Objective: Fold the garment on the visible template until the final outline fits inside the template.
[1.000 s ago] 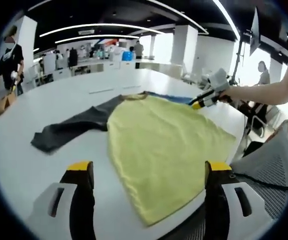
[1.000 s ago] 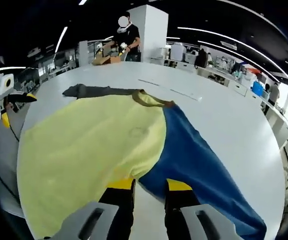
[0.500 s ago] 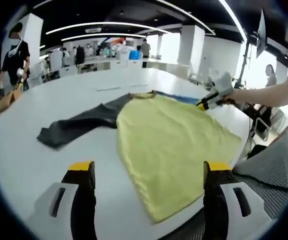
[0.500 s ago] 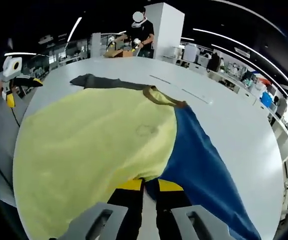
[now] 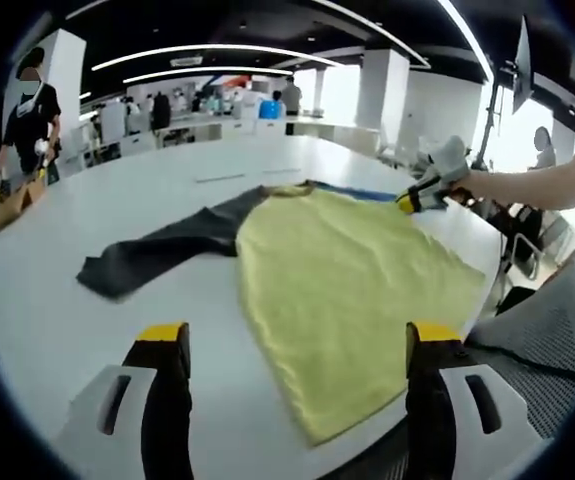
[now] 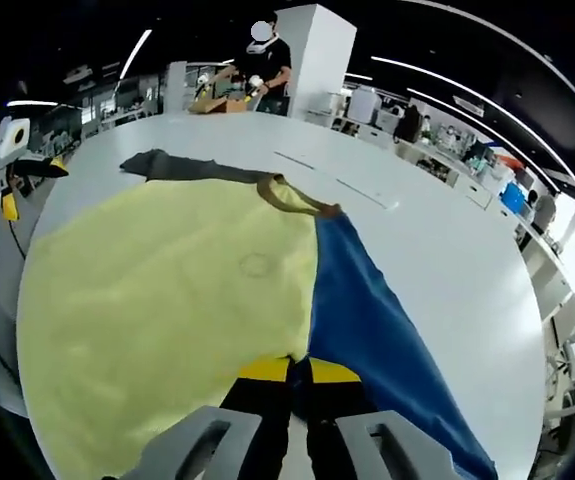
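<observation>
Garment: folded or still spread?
Spread: the garment lies flat on the table, grey sleeve and blue sleeve both extended outward.

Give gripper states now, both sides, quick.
Left gripper: open, holding nothing, above the table.
Right gripper: shut on garment at its edge.

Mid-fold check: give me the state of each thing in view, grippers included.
Garment: spread flat on the table, unfolded, yellow body up.
Blue sleeve: stretched out flat.
Dark grey sleeve: stretched out flat.
Right gripper: shut on the garment where yellow meets blue.
Left gripper: open, holding nothing.
</observation>
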